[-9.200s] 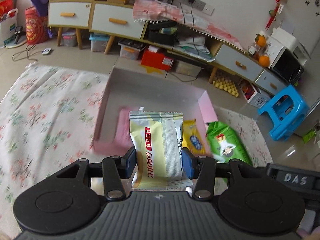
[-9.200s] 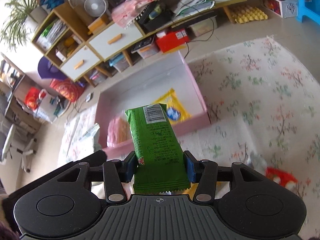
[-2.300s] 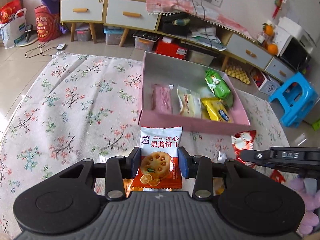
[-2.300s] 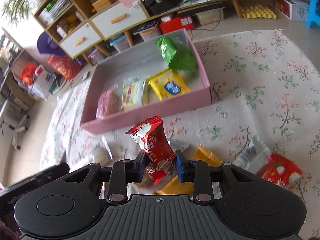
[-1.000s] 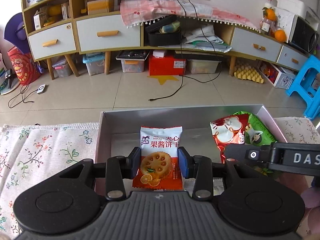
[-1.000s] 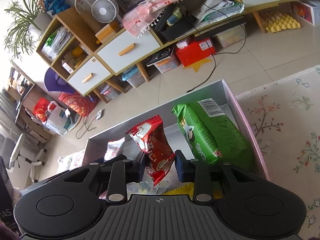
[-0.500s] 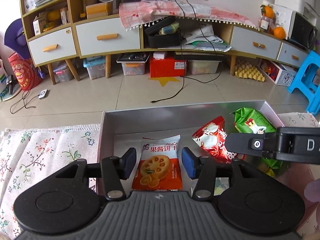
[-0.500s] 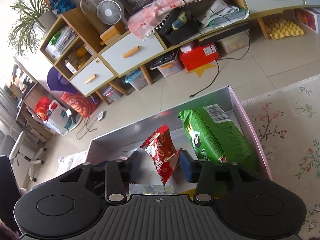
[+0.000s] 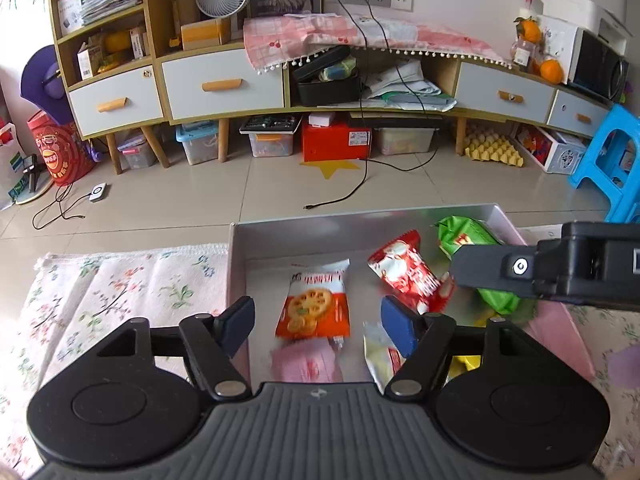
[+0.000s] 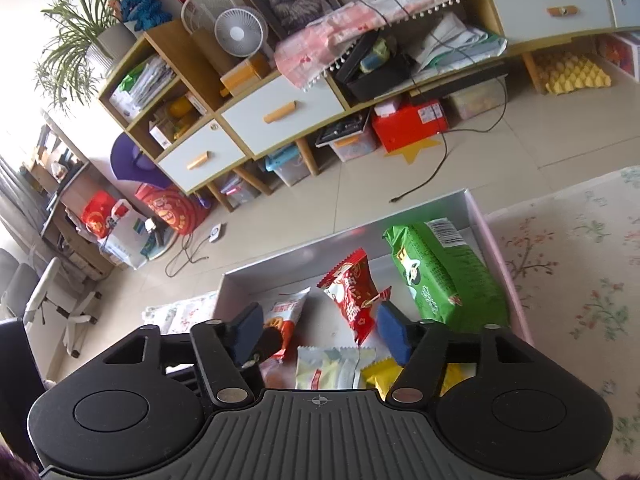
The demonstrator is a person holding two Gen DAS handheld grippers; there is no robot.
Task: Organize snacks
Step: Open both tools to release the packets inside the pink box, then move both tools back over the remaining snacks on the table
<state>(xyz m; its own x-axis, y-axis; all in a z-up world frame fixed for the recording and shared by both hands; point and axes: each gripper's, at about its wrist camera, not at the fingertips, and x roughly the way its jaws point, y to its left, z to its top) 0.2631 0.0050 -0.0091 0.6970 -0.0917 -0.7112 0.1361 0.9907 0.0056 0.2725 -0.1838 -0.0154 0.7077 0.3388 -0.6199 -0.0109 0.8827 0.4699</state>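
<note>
My left gripper is open above the pink box. The orange biscuit packet lies loose in the box below it. My right gripper is open too, and the red snack packet drops free between its fingers; it also shows in the left wrist view. A green packet, a pale yellow packet, a yellow packet and a pink packet lie in the box. The right gripper's body crosses the left wrist view.
The box sits on a floral cloth at its far edge. Beyond is tiled floor with a black cable, a long cabinet with drawers, storage bins and a blue stool.
Both grippers have opened wider. The orange biscuit packet and the red packet have left the fingers and dropped into the box.
</note>
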